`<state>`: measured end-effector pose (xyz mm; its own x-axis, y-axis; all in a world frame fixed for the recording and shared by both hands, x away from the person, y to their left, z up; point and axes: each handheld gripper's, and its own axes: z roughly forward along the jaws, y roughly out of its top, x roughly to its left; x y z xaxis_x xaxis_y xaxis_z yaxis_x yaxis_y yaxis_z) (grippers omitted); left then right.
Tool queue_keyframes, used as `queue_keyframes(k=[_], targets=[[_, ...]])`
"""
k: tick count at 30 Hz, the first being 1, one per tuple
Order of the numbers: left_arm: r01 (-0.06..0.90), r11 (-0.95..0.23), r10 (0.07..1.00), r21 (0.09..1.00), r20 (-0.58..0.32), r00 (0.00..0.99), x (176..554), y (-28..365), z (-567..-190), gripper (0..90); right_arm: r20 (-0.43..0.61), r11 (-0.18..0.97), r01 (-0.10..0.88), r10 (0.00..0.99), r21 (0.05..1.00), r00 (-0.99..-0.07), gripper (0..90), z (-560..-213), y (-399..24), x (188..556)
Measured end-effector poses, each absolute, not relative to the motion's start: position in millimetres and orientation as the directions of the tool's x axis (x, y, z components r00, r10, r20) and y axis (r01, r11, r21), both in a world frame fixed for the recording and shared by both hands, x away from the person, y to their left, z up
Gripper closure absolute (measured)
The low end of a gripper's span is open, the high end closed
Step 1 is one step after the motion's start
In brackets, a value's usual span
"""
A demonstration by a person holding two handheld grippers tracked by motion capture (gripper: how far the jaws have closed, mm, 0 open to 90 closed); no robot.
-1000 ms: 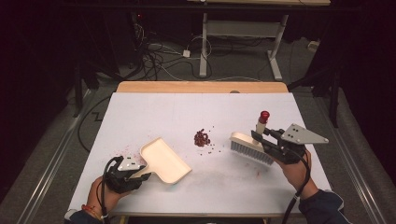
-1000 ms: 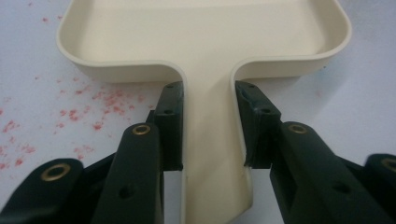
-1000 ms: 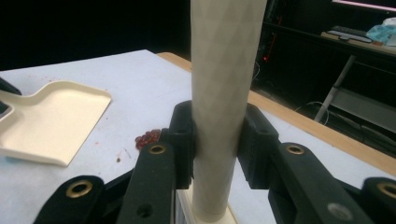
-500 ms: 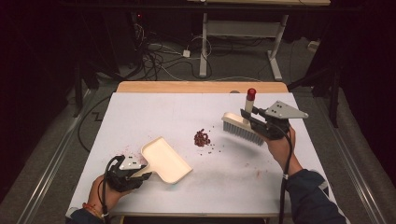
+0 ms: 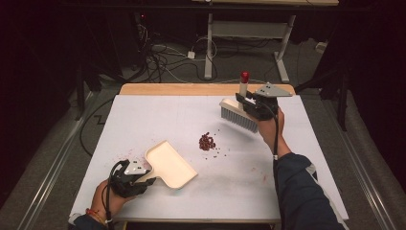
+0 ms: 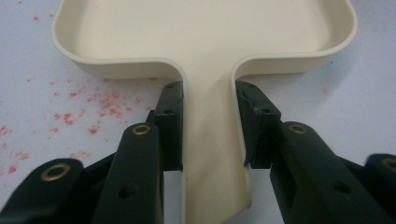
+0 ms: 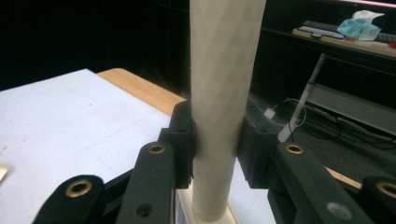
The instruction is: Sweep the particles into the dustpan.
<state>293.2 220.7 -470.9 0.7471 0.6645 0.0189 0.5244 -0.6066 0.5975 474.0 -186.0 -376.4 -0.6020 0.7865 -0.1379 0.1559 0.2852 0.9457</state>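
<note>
Dustpan (image 5: 170, 165) sits flat near table front, left gripper (image 5: 139, 178) clamped on its stiff, light handle; right gripper (image 5: 253, 102) pinches rigid brush (image 5: 238, 114) handle, bristles raised beyond crumbs (image 5: 207, 142).

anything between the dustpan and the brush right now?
Yes: in the high view a small pile of dark red bits lies on the white table between the dustpan and the raised brush.
</note>
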Motion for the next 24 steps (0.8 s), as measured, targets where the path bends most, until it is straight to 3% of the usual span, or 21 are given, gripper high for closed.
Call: queue_keyframes(k=[4,11,24], targets=[[0.528,-0.609,0.664,0.592,0.017,0.747,293,221,-473,63.2,-0.169,0.264,0.084,0.799,0.961,-0.577,70.3,-386,-171,475],[0.523,-0.613,0.657,0.593,0.014,0.754,292,221,-475,63.2,-0.188,0.289,0.079,0.783,0.954,-0.593,70.4,-406,-157,477],[0.520,-0.610,0.657,0.598,0.016,0.754,296,210,-476,63.3,-0.153,0.290,0.060,0.659,0.955,-0.736,70.3,-415,-149,452]])
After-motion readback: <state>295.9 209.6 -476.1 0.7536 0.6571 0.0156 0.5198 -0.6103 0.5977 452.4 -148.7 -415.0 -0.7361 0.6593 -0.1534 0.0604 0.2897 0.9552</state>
